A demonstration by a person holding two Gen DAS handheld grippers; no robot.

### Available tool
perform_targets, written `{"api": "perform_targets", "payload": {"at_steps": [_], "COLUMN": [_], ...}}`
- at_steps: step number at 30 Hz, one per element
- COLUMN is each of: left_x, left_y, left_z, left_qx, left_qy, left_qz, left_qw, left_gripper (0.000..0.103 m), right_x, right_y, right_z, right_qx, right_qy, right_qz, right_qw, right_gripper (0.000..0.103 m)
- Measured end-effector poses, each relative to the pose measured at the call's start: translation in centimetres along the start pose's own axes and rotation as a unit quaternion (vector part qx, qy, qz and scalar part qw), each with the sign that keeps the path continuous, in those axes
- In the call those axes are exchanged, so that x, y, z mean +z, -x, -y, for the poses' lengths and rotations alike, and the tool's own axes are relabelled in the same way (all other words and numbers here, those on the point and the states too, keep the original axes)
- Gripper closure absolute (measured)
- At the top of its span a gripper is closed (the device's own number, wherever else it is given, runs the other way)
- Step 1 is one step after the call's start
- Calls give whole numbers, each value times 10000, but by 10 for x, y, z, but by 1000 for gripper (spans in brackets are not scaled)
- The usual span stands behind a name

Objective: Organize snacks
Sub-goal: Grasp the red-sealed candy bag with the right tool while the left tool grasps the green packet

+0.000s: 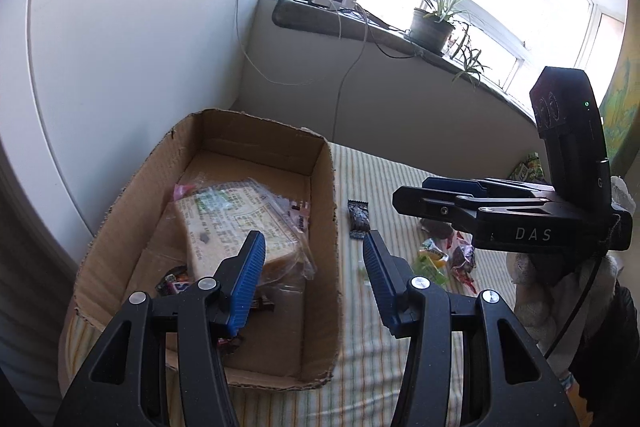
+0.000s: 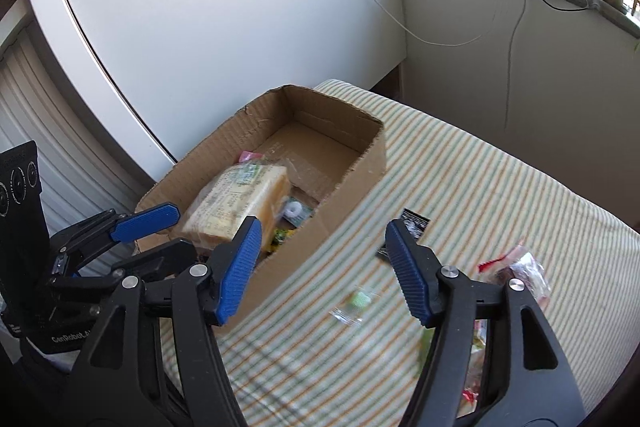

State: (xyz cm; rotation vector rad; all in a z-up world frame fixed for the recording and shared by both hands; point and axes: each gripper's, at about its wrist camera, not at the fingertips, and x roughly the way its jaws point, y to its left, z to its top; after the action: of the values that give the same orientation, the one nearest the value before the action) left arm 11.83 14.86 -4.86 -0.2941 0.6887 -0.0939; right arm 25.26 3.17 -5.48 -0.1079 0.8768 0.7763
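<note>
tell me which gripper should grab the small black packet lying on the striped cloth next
Probably the right gripper: its jaws are open and empty, and the black packet lies just beyond its fingertip. The left gripper, also empty, hangs at the cardboard box.

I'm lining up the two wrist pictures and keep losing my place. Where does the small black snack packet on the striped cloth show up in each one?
Left wrist: black snack packet at centre, just right of the cardboard box.
Right wrist: the packet right of centre, partly behind a blue fingertip.
Shared landmark: the box with the wrapped bread.
</note>
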Motion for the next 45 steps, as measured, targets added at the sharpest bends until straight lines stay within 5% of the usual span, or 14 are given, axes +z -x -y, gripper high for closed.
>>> {"api": "perform_targets", "payload": {"at_steps": [11, 20, 35, 45], "left_x": [-16, -33, -38, -37], "left_y": [-23, -64, -129, -133], "left_z": [55, 94, 114, 111], "left_qx": [-417, -669, -553, -450], "left_qy": [-322, -504, -650, -796], "left_qz": [-285, -781, -1383, -1365], "left_qw": [9982, 9934, 9867, 9864], "left_gripper": [54, 54, 54, 77], "right_x": [-50, -90, -107, -103], "right_y": [36, 41, 19, 7], "right_z": [75, 121, 148, 142], "right_qx": [-721, -917, -155, -104], "right_qy": [-261, -675, -1589, -1515], "right_qz": [11, -279, -578, -658], "right_qw": [9971, 9931, 9855, 9862], "right_gripper": [36, 36, 36, 42]}}
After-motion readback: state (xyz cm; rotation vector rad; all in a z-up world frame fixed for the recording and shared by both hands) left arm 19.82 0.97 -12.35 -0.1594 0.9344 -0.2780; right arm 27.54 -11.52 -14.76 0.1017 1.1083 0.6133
